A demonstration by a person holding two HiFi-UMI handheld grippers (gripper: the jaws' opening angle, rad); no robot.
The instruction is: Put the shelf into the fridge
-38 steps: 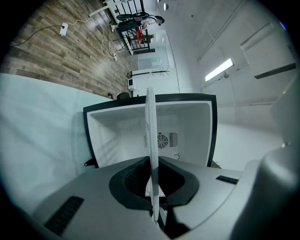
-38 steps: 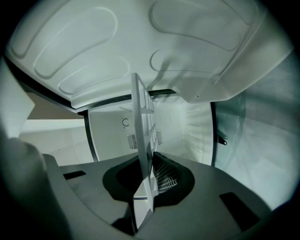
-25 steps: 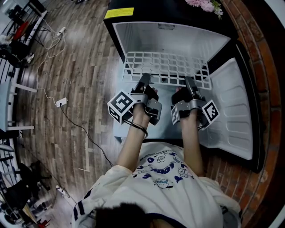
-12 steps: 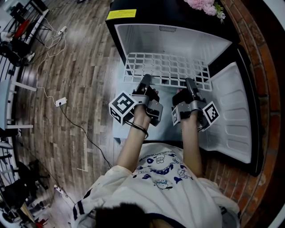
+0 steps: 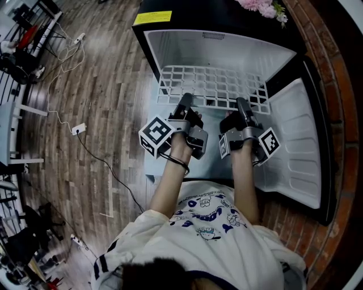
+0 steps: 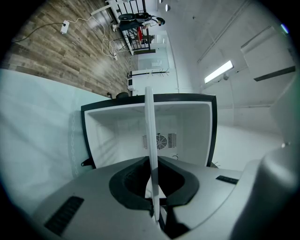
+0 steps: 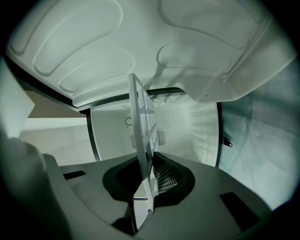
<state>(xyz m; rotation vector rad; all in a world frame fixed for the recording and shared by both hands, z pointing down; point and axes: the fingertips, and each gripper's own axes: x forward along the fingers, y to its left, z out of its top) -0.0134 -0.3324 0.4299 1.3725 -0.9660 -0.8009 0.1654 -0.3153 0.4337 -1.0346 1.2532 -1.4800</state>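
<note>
A white wire-grid shelf [image 5: 212, 86] lies flat at the mouth of the open black fridge [image 5: 218, 48], its far part inside the white cavity. My left gripper [image 5: 186, 103] is shut on the shelf's near edge at the left. My right gripper [image 5: 243, 106] is shut on the same edge at the right. In the left gripper view the shelf [image 6: 151, 140] shows edge-on as a thin white strip between the jaws, pointing at the fridge's back wall vent [image 6: 160, 140]. In the right gripper view the shelf [image 7: 140, 140] also stands edge-on, clamped in the jaws.
The fridge door [image 5: 295, 141] stands swung open at the right, beside a brick wall [image 5: 340, 85]. Pink flowers [image 5: 262, 7] sit on the fridge top. Wood floor [image 5: 96, 102] with a cable and power strip [image 5: 77, 129] lies at the left.
The shelf and both grippers have edged slightly toward the fridge cavity; both grips are unchanged.
</note>
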